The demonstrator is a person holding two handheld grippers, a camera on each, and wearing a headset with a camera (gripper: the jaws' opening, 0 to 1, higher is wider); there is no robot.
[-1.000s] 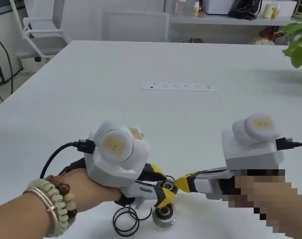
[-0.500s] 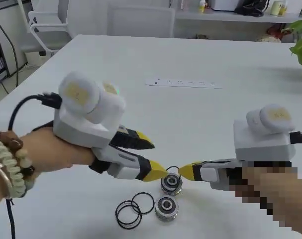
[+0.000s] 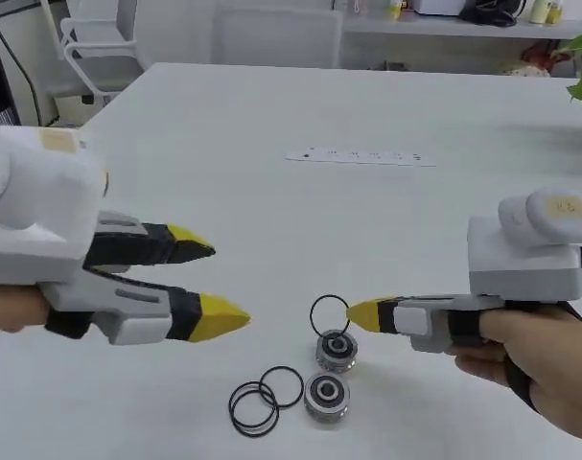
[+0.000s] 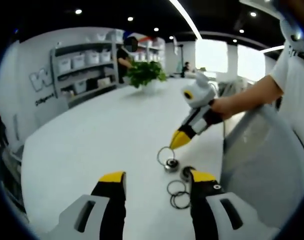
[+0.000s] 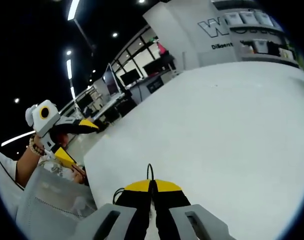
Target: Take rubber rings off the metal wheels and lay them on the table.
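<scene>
- Now, right gripper [image 3: 360,313]: jaws are closed on a rubber ring [image 3: 327,299], pinched at its edge; in the right gripper view the thin black ring [image 5: 148,172] is seen rising from btw. the closed yellow tips.
- The ring is held upright just above the rear metal wheel [image 3: 336,350]. Whether its lower arc is hooked on that wheel or already free can't be told.
- left gripper [image 3: 219,283]: jaws are spread wide w/ nothing held; it's raised off to the left, well apart from both wheels.
- The front metal wheel [image 3: 325,395] stands on the white table [image 3: 271,211] just beside the rear one, nearer the person. Two loose rings [image 3: 268,393] lie flat and overlapping just to its left.
- Handling (judged): the ring is prob. very light, soft & stretchy, slightly tacky. It'll flop when pinched and may snap back if stretched over a rim. The wheels look dense, stiff and smooth, so they could roll or be dragged along w/ the ring.
- Hold pts (judged): the ring is best taken at one spot on its cord, w/ the tips only. The wheel is best clamped across its flat faces by the open gripper if steadying is needed.
</scene>
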